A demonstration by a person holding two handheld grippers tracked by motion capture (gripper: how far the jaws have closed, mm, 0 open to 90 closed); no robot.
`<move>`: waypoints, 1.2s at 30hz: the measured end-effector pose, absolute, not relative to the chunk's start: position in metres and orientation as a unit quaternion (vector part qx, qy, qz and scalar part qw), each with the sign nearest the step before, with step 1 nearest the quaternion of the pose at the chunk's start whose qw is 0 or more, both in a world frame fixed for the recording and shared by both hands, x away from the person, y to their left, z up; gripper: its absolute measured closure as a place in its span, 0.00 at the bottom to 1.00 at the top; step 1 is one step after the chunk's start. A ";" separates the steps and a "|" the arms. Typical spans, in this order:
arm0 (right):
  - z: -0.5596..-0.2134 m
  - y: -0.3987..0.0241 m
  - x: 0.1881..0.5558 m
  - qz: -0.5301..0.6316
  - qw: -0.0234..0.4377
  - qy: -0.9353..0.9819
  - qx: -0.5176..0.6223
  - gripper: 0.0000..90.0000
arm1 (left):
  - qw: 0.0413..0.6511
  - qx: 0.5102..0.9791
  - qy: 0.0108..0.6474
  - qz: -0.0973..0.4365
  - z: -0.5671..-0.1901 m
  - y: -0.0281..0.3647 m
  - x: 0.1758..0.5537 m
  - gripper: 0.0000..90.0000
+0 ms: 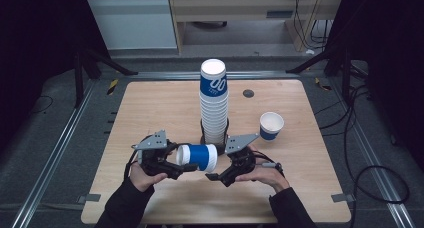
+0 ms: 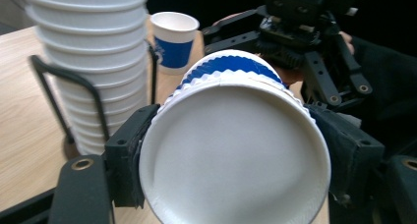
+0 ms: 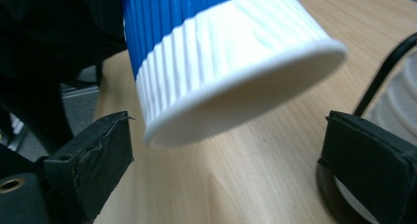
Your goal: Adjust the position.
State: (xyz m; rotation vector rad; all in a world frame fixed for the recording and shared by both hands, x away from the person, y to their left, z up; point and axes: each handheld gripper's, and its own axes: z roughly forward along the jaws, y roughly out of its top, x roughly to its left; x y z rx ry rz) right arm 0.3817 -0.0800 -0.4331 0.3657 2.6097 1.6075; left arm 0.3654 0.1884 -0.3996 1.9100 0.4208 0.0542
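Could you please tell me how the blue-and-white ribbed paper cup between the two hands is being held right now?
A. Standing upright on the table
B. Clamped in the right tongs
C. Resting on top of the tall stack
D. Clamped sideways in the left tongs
D: the blue-and-white ribbed paper cup lies on its side with the left tongs pressing its walls, while the right tongs stand open around its rim without touching.

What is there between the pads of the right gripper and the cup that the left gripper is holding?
Nothing: the right gripper stands open, and its pads are apart from the cup, with bare table showing in the gap. The right gripper view shows this. The left gripper clamps the cup.
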 end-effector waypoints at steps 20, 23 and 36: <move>-0.435 -0.076 0.377 0.531 0.000 0.843 0.088 0.16 | 0.550 0.820 0.158 -0.010 -0.405 0.177 0.363 0.28; -0.434 -0.077 0.377 0.533 0.000 0.841 0.088 0.17 | 0.552 0.819 0.157 -0.006 -0.404 0.177 0.362 0.27; -0.431 -0.084 0.378 0.503 0.024 0.859 0.089 0.17 | 0.496 0.855 0.151 -0.009 -0.401 0.186 0.366 0.18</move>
